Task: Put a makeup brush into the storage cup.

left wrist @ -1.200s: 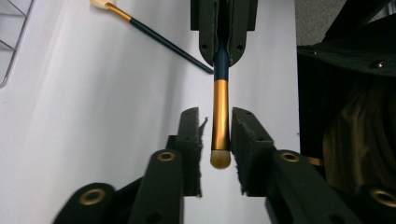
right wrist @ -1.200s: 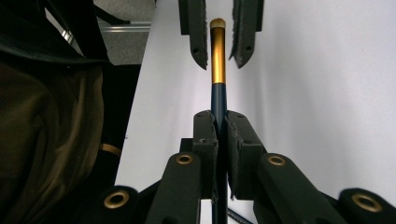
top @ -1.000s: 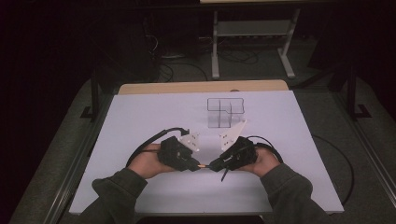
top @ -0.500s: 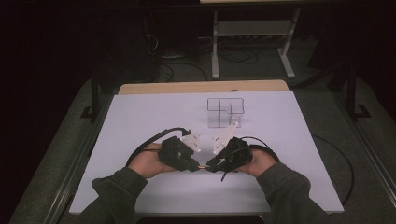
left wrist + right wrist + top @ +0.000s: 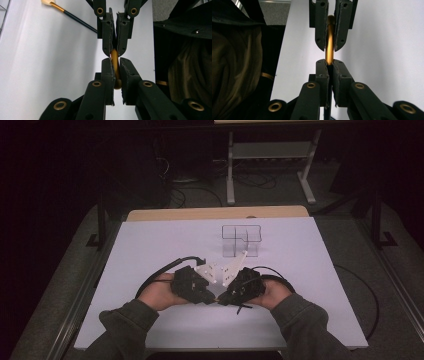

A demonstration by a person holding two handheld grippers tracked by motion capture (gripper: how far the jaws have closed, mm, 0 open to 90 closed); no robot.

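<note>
High view first: both my hands sit near the front of the pale white table [image 5: 150, 245], my left gripper [image 5: 209, 295] and my right gripper [image 5: 222, 296] pointing tip to tip at each other, close to touching. Beyond them, a clear, boxy compartment holder [image 5: 240, 240] stands on the table, well apart from the tips.

Left gripper view now: my two black jaws are clamped tight on a thin gold-coloured metal piece [image 5: 115, 65], and the right gripper's jaws come down from the top of the frame pinching the same piece. So the gold piece bridges the two tools, held just above the table. Up in the corner, a slim dark-handled brush with a gold ferrule and a pale tip [image 5: 72, 17] lies on the table.

Right gripper view: same story mirrored, my jaws squeezed on the gold piece [image 5: 329, 47], with the left gripper's jaws gripping its far end. A dark sleeve [image 5: 237, 65] hangs at one side.
</note>
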